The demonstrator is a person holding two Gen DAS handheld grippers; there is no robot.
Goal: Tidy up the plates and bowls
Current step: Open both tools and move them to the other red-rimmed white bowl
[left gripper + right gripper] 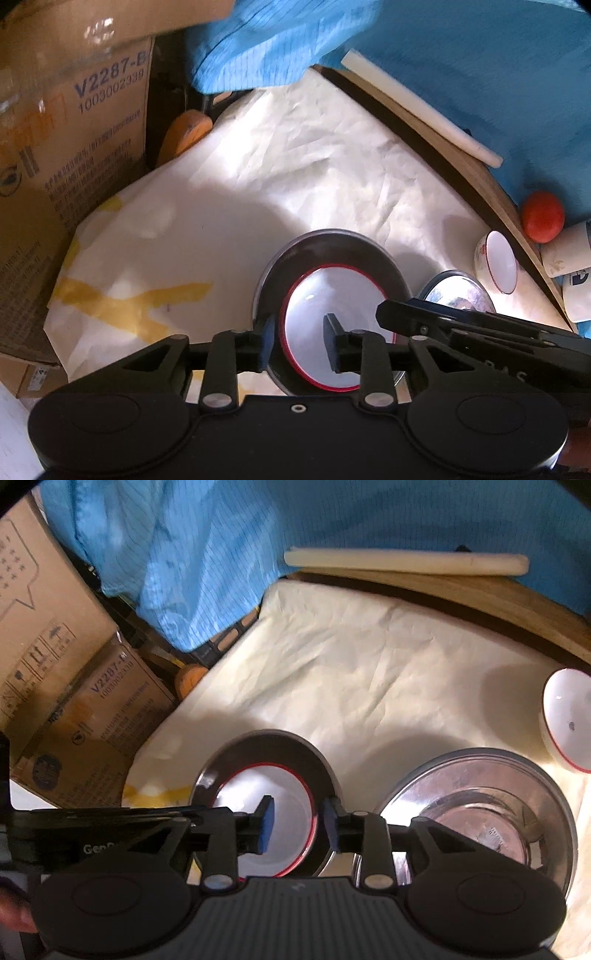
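A white bowl with a red rim (321,325) sits inside a steel bowl (332,245) on the white paper-covered table (295,166). My left gripper (299,343) is open, its fingers straddling the left rims of both bowls. My right gripper (299,821) is open, its fingers straddling the right rim of the white bowl (273,794) and the steel bowl (266,746). A second steel bowl (480,794) stands to the right, and a second red-rimmed white bowl (569,716) stands beyond it.
Cardboard boxes (74,129) stand along the left. A person in blue clothing (332,517) stands behind the table. A white rod (406,563) lies on the wooden edge (480,590). A red ball (543,216) and white cups (569,251) are at right.
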